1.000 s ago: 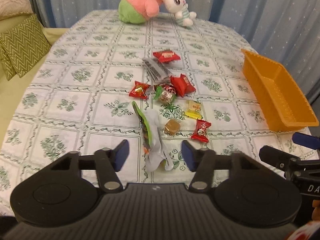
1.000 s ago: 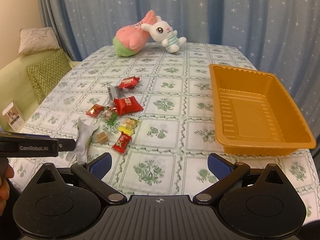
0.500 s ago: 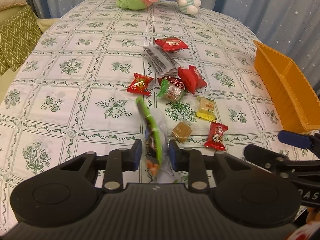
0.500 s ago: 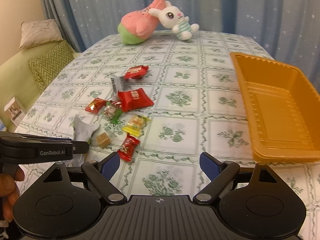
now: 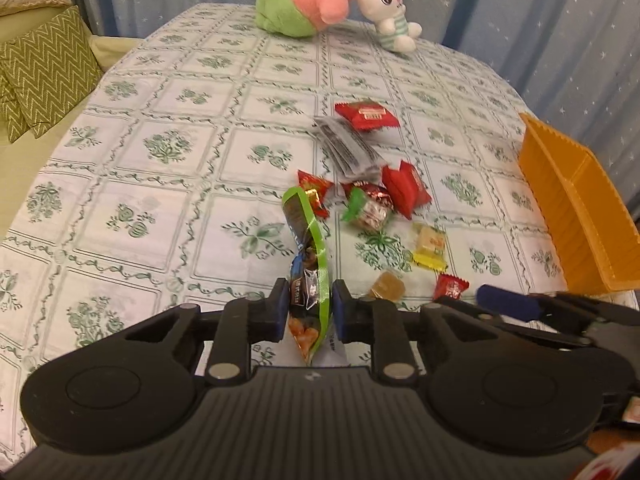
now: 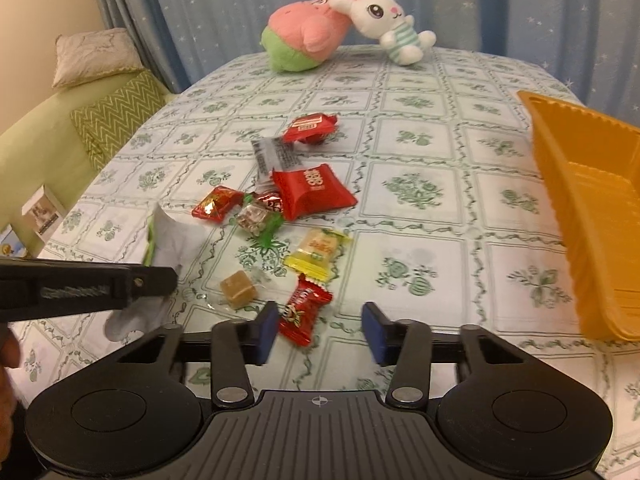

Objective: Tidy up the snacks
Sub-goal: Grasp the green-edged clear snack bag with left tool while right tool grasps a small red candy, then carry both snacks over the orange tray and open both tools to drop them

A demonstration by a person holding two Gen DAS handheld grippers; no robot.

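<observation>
Left tool (image 5: 308, 312) clenched on green-edged snack packet (image 5: 306, 264), pads pressing both sides, packet standing on edge, lifted off the bench (image 5: 160, 208); print on it too blurred to read. Right tool (image 6: 318, 334) closing, fingers not yet touching small red candy (image 6: 304, 308), which lies between them nearer the left finger on the bench's near edge. Label on that candy unreadable. Just beyond: caramel cube in clear wrap (image 6: 238, 288), yellow candy (image 6: 318, 250) with partly legible "Jelly"-type word, cannot confirm. Mid-bench cluster: big red pouch (image 6: 314, 192) with white characters, clear-wrapped candy with green twist (image 6: 256, 218), red-gold candy (image 6: 216, 204), grey sachet (image 6: 276, 156) with small black print, second red pouch (image 6: 308, 128). Orange plastic tray (image 6: 592, 216) at right edge, well apart from the candies. Plush star (image 6: 304, 36) and plush bunny (image 6: 388, 20) at far edge.
</observation>
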